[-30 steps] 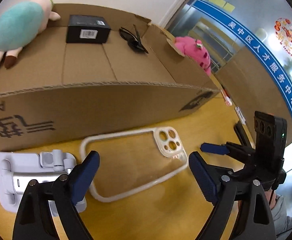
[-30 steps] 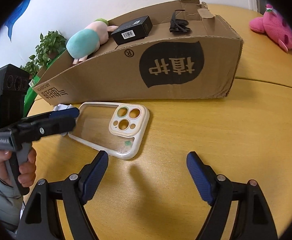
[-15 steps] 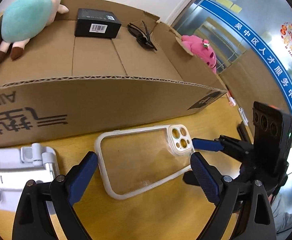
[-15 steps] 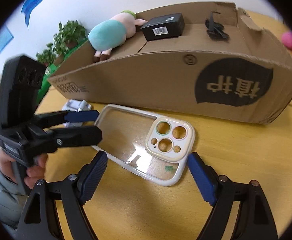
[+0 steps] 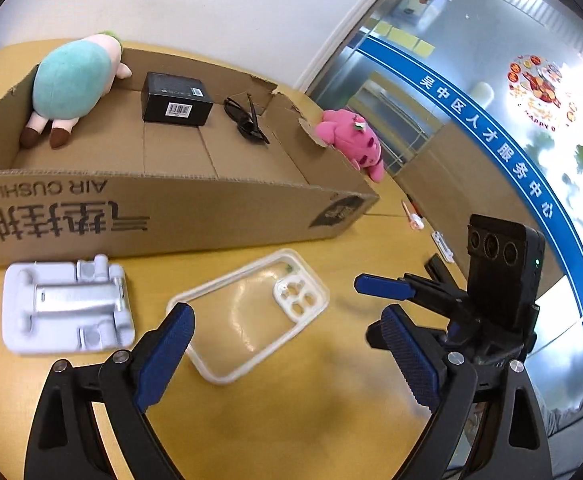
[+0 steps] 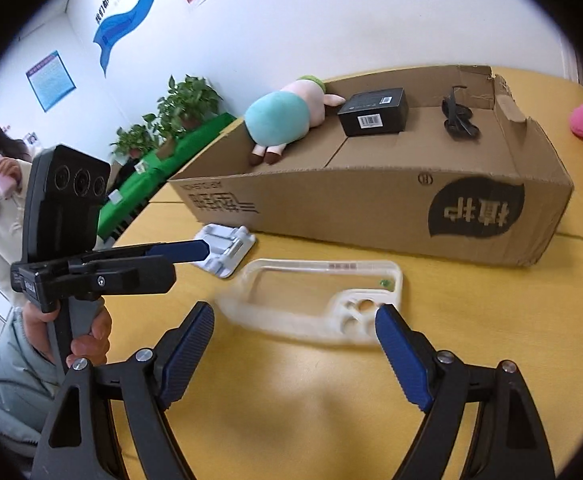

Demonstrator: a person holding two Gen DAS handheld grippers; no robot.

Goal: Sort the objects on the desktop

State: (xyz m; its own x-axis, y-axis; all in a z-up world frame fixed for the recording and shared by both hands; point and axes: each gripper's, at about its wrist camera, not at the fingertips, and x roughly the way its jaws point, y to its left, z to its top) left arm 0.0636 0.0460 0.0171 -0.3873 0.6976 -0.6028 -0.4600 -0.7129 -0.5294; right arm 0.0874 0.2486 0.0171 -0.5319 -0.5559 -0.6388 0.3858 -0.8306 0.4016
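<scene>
The clear phone case (image 5: 247, 312) lay flat on the yellow table (image 5: 291, 420), just in front of the cardboard box (image 5: 171, 216) and beside the white phone stand (image 5: 67, 308). The left gripper (image 5: 291, 360) stood wide open and held nothing, the case ahead between its pads. The right gripper (image 6: 295, 356) was equally wide and empty, its right pad at the case's near edge, contact unclear.

In front of me the clear phone case (image 5: 251, 312) with its white rim lies flat on my yellow table, just short of the open cardboard box (image 5: 163, 216). Beside it, also touching nothing, the white phone stand (image 5: 67, 308) lies folded flat. Inside the box rest a teal plush toy (image 5: 73, 84), a black carton (image 5: 175, 98) and dark glasses (image 5: 247, 120). A pink plush (image 5: 355, 144) sits beyond the box's far end.
</scene>
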